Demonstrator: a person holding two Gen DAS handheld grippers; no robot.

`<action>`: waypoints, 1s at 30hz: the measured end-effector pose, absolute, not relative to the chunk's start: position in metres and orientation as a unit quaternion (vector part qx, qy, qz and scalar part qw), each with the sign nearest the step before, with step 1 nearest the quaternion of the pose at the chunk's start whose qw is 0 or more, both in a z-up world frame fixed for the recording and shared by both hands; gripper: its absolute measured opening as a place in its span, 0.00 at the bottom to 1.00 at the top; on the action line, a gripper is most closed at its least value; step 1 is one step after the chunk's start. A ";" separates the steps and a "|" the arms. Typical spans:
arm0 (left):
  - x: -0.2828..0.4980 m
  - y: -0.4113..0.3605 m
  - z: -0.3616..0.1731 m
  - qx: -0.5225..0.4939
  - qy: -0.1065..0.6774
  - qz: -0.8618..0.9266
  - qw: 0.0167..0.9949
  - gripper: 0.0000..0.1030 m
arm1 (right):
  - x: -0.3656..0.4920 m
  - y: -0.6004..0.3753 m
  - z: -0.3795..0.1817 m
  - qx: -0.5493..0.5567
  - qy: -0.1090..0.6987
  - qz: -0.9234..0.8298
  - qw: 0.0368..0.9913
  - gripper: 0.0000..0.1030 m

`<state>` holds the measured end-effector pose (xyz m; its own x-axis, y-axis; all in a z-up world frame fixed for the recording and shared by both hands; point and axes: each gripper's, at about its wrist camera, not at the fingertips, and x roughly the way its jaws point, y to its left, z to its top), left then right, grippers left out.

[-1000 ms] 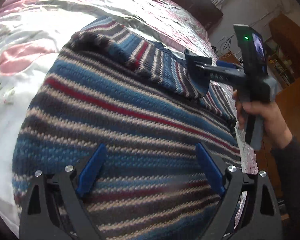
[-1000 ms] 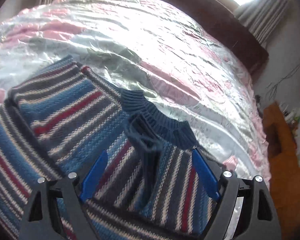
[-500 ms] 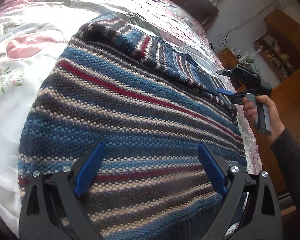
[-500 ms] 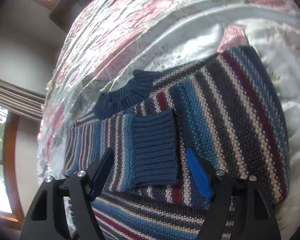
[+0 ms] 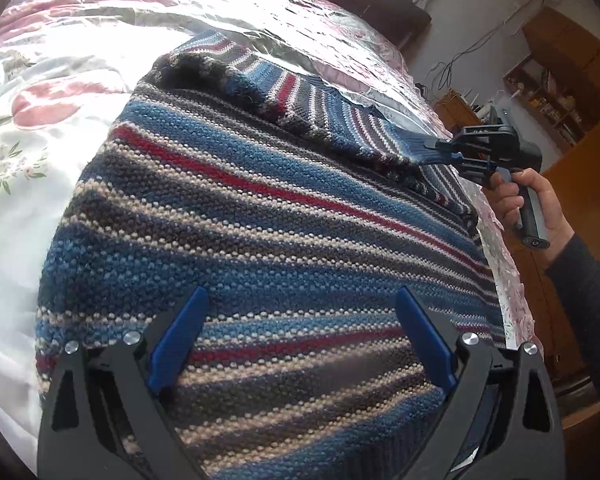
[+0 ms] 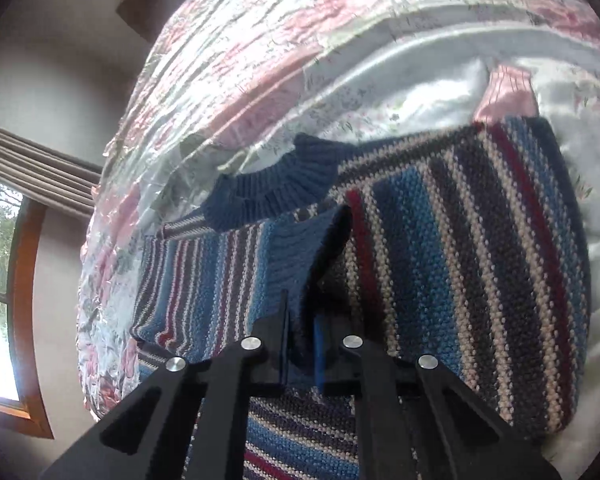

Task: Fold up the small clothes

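A small striped knit sweater point(image 5: 260, 216) in blue, grey, cream and red lies spread on a bed. My left gripper point(image 5: 300, 300) hovers open over its lower body with nothing between the fingers. In the left wrist view, my right gripper point(image 5: 444, 151) is at the far right, held by a hand point(image 5: 536, 204), shut on the blue ribbed sleeve cuff point(image 5: 424, 148). The right wrist view shows the same gripper point(image 6: 302, 320) with jaws pinched on that cuff point(image 6: 296, 252), lifted off the sweater point(image 6: 480, 248). The blue ribbed collar point(image 6: 276, 192) lies beyond.
The bed carries a shiny floral cover point(image 5: 172, 4) in pink and white. Its right edge point(image 5: 504, 264) drops off beside wooden furniture point(image 5: 572, 92). A dark headboard point(image 5: 380, 0) stands at the far end. A window with curtains point(image 6: 4, 264) is left in the right wrist view.
My right gripper went from open above the sleeve cuff to shut on it, and the cuff now lifts off the sweater. The left gripper stayed open, hovering over the body.
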<state>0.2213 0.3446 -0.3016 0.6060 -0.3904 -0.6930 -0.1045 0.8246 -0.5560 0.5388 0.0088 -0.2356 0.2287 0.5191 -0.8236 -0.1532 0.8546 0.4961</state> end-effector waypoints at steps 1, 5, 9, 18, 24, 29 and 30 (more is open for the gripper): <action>0.222 0.347 -0.301 -0.292 0.437 -0.085 0.847 0.91 | 0.540 0.004 -0.236 0.150 0.578 0.201 0.777 0.08; 0.231 0.366 -0.289 -0.330 0.438 -0.097 0.831 0.91 | 0.539 0.002 -0.243 0.139 0.580 0.192 0.780 0.08; 0.259 0.401 -0.257 -0.333 0.398 -0.094 0.849 0.91 | 0.539 0.010 -0.240 0.133 0.571 0.200 0.785 0.08; 0.404 0.448 -0.254 -0.369 0.402 -0.093 0.833 0.92 | 0.543 -0.025 -0.243 0.133 0.562 0.146 0.803 0.40; 0.437 0.467 -0.302 -0.386 0.467 -0.053 0.794 0.91 | 0.555 -0.017 -0.243 0.198 0.554 0.227 0.776 0.40; 0.438 0.476 -0.317 -0.393 0.485 -0.040 0.781 0.82 | 0.564 -0.017 -0.283 0.172 0.600 0.202 0.754 0.03; 0.439 0.477 -0.310 -0.389 0.487 -0.032 0.781 0.81 | 0.566 -0.027 -0.279 0.182 0.596 0.201 0.755 0.02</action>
<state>0.4391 0.4769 -0.3105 0.5240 -0.4285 -0.7361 -0.3295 0.6950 -0.6391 0.5662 -0.0266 -0.2790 0.2077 0.5214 -0.8276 -0.0869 0.8526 0.5154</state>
